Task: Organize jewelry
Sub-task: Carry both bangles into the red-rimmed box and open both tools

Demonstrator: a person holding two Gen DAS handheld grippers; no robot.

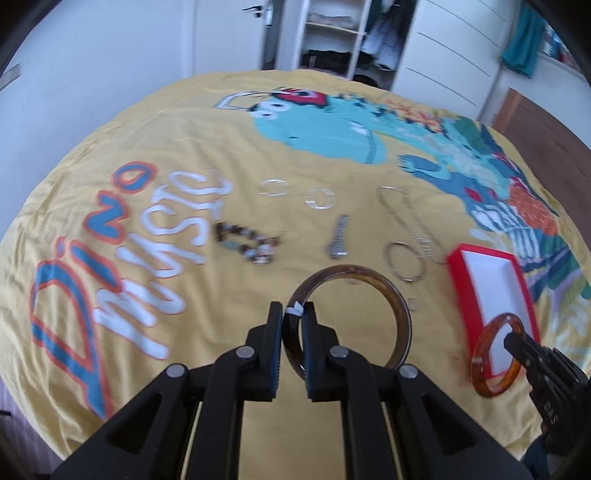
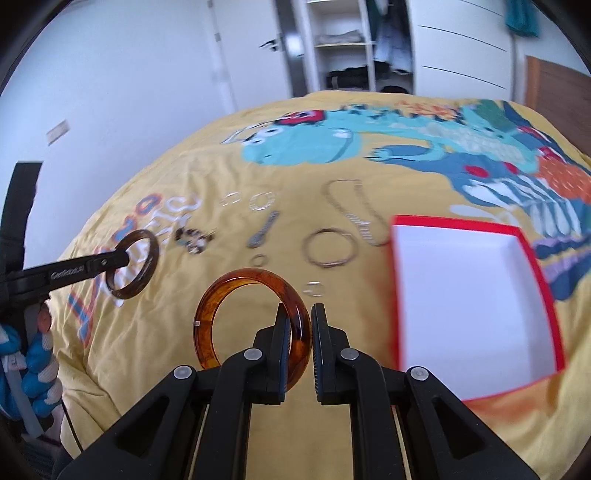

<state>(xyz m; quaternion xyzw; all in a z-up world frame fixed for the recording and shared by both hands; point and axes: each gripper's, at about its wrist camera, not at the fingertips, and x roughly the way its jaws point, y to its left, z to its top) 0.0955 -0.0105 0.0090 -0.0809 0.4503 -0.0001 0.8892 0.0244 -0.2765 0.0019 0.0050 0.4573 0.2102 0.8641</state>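
Note:
My left gripper [image 1: 293, 314] is shut on a dark brown bangle [image 1: 399, 310] and holds it above the yellow bedspread [image 1: 221, 155]; the bangle also shows in the right wrist view [image 2: 142, 273], held by the left gripper [image 2: 123, 260]. My right gripper [image 2: 299, 317] is shut on an amber bangle [image 2: 218, 306], left of the open red box with white inside [image 2: 469, 295]. In the left wrist view the amber bangle [image 1: 487, 373] hangs at the near end of the box [image 1: 495, 284], held by the right gripper [image 1: 511, 339].
On the bedspread lie a beaded bracelet [image 1: 247, 240], two thin pale rings [image 1: 273, 187], a small silver piece [image 1: 338, 240], a silver hoop [image 1: 404, 260], a chain [image 1: 413, 221] and small rings [image 2: 314, 288]. A wardrobe [image 1: 332, 33] stands behind the bed.

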